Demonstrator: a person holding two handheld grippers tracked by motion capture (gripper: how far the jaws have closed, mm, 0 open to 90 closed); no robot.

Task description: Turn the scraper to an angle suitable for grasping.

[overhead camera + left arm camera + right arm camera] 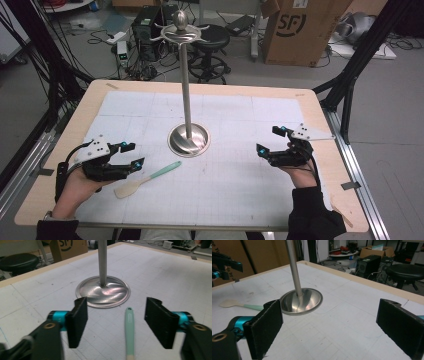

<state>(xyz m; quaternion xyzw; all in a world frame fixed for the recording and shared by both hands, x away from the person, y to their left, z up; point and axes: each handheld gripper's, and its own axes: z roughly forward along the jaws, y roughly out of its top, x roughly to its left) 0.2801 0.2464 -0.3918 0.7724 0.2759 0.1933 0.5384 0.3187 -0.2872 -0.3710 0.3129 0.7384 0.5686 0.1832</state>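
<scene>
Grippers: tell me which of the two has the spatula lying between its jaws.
The left gripper: the mint-handled spatula lies on the mat between its open jaws, untouched. The right gripper is open too, over bare mat, with the spatula far off beyond the stand's base.

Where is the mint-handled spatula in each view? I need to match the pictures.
High view: spatula lies lower left of centre, right of the left gripper.
Left gripper view: its handle runs up between the open jaws.
Right gripper view: far left.
Shared landmark: the metal stand's round base.

Black grippers [131, 155], teal joints, grey plates, dark sleeves
</scene>
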